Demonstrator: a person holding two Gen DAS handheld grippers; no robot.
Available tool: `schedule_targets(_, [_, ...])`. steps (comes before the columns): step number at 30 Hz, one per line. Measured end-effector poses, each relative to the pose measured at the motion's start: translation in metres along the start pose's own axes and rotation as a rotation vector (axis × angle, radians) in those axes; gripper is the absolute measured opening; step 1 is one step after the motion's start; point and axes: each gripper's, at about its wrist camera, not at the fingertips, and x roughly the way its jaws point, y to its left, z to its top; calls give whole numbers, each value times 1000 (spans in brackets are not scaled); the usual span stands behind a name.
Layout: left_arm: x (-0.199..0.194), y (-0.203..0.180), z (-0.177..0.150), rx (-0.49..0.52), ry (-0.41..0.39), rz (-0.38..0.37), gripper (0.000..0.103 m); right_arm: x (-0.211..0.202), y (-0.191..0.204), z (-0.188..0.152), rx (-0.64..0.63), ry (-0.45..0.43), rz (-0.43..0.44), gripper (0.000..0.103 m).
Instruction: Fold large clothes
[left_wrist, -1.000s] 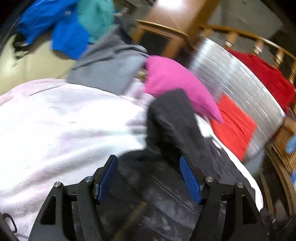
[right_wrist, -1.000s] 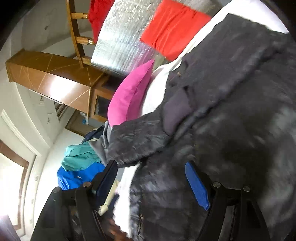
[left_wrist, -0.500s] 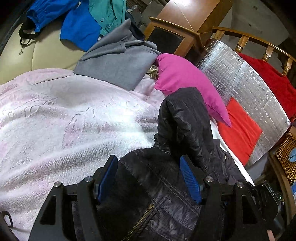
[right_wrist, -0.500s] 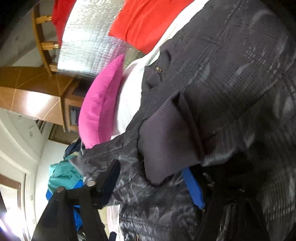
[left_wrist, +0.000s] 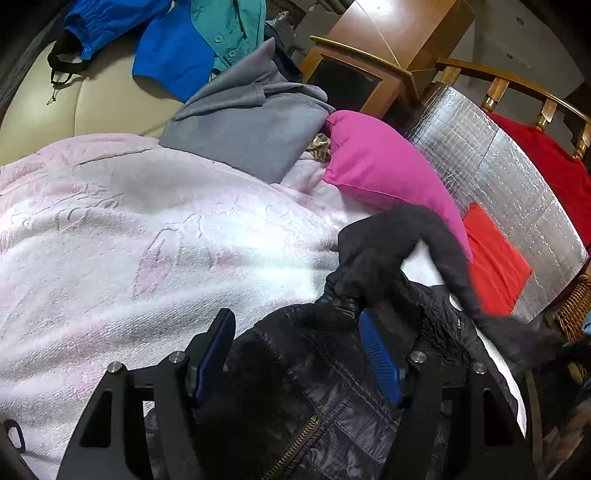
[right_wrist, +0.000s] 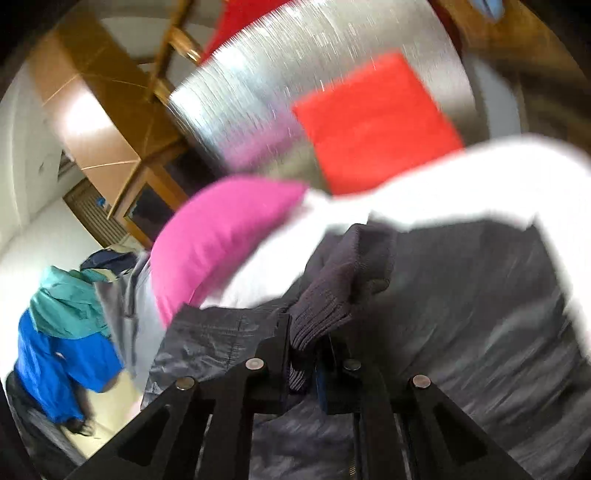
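Bedding first: we see a pale pink blanket (left_wrist: 155, 236) covering the bed, with a magenta pillow (left_wrist: 384, 173) near its far edge and a grey garment (left_wrist: 251, 129) just beside that pillow. Blue and teal clothes (left_wrist: 192, 40) lie on a cream cushion (left_wrist: 99, 103) beyond the blanket. Behind the pillow we note a silver foil panel (left_wrist: 491, 166), a red cloth (left_wrist: 491, 258), a wooden cabinet (left_wrist: 399, 40) and a wooden rail (left_wrist: 517, 79).

The black jacket (left_wrist: 317, 398) lies crumpled on the blanket's near right part, its zipper (left_wrist: 295, 443) showing, one sleeve (left_wrist: 424, 236) lifted and motion-blurred. Our left gripper (left_wrist: 297, 354) hovers wide apart over the jacket, gripping nothing. Our right gripper (right_wrist: 306, 354) is clamped narrowly on the jacket's ribbed cuff (right_wrist: 332, 295); this view is blurred.
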Motion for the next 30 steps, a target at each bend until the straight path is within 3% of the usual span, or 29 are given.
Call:
schedule_targets(4, [2,-1,-1,0,11,-6,70,-19,-21,16,-98,-57,-168,12])
schedule_targets(11, [4,-3,-3,12,12,-3,70,14,-92,-30,-72,73,-334,12])
schedule_targets(15, [7,-5,-4,26,19,-1,70,13,-99,-29,-71,66,-316,12])
schedule_targets(19, [7,-9,-5,48,13,-4,70,-21,-76,-12,-86,-59,-234,12])
schedule_targets(21, [7,-10,-6,50,14,-4,70,-29,-79,-17,-76,-76,-242,12])
schedule_targets(25, [7,-14,-7,74,13,-9,70,1,-104,-40,-56,72,-313,12])
schedule_targets(28, [6,-20,-7,119,10,-29,70,10,-124,-50,-5,112,-317,12])
schedule_targets(30, [8,-32,-1,180,57,-88,70,9,-127,-49,8,110,-300,12])
